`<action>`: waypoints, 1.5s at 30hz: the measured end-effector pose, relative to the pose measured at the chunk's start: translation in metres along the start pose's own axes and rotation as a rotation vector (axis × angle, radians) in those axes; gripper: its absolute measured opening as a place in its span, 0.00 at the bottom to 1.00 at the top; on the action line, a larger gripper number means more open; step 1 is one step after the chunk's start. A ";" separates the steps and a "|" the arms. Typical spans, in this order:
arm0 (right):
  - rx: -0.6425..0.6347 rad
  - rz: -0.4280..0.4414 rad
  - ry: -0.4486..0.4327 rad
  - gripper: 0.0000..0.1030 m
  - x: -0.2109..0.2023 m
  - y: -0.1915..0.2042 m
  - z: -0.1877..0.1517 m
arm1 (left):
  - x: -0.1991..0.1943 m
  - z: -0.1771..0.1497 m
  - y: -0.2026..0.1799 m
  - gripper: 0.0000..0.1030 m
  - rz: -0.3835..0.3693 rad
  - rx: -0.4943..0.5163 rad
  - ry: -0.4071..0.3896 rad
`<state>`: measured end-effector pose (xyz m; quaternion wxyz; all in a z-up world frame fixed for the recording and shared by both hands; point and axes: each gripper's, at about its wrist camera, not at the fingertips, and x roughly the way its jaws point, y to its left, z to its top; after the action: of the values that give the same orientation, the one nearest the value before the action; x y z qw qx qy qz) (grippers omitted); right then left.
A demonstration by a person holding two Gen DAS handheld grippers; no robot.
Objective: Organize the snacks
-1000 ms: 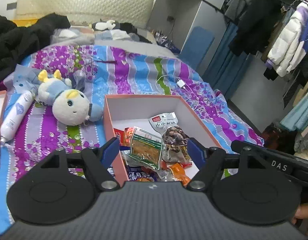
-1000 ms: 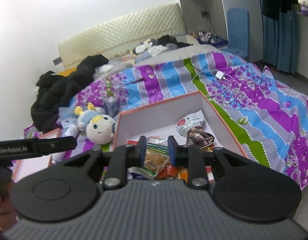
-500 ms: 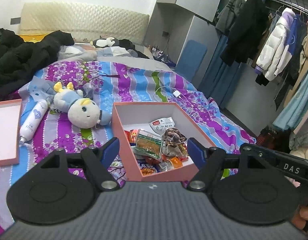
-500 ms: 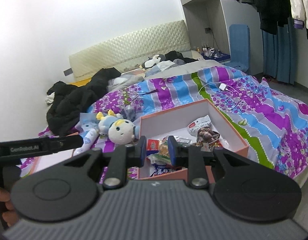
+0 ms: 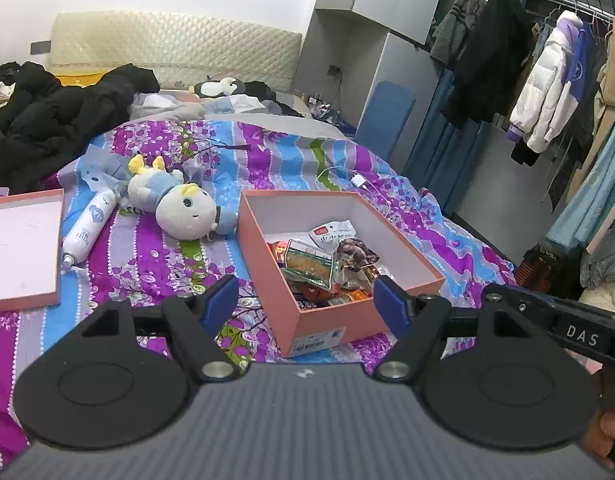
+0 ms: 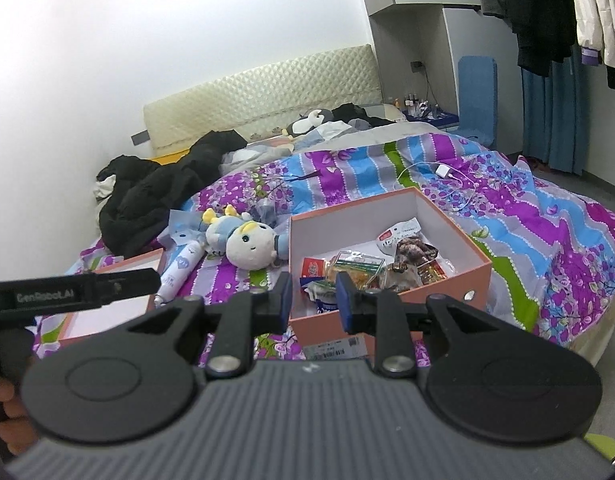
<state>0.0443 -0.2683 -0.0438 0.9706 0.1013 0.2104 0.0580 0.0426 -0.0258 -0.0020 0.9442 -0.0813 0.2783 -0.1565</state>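
Note:
An open pink box (image 5: pixel 403 240) sits on the striped bed cover and holds several snack packets, among them a green-edged packet (image 5: pixel 309 266) and a white packet (image 5: pixel 333 234). The box also shows in the right wrist view (image 6: pixel 473 258). My left gripper (image 5: pixel 306 302) is wide open and empty, held back from the box's near corner. My right gripper (image 6: pixel 312 298) is open by a narrow gap and empty, in front of the box's near wall. The box lid (image 5: pixel 23 248) lies flat to the left.
A plush doll (image 5: pixel 179 208) and a white tube (image 5: pixel 89 228) lie left of the box. Black clothes (image 5: pixel 55 120) are piled at the bed's far left. A charger and cable (image 5: pixel 357 180) lie behind the box. Hanging clothes (image 5: pixel 547 92) fill the right side.
Both grippers have pulled back and up from the box, so it looks smaller and farther away. Neither jaw gap has changed.

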 end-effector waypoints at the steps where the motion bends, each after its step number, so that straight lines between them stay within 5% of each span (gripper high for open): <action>1: -0.002 -0.005 -0.003 0.26 -0.002 0.000 -0.003 | 0.000 -0.001 0.000 0.76 0.005 0.003 0.000; 9: -0.019 -0.060 -0.027 0.31 -0.002 0.002 -0.011 | 0.003 -0.005 0.006 0.76 0.019 0.003 0.006; 15: -0.023 -0.093 -0.042 0.88 0.004 -0.001 -0.013 | 0.014 -0.003 0.008 0.80 0.020 0.016 0.024; 18: -0.019 -0.107 -0.029 0.88 0.010 -0.005 -0.015 | 0.020 -0.002 0.005 0.94 0.025 0.032 0.023; 21: -0.003 -0.115 -0.021 0.88 0.013 -0.010 -0.016 | 0.029 -0.001 0.002 0.97 0.023 0.050 0.039; 45: 0.008 -0.131 -0.016 0.88 0.019 -0.014 -0.017 | 0.047 0.007 -0.006 0.98 0.039 0.069 0.070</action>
<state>0.0553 -0.2763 -0.0693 0.9735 0.0917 0.2093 -0.0073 0.0821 -0.0467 -0.0184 0.9390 -0.0376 0.3069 -0.1506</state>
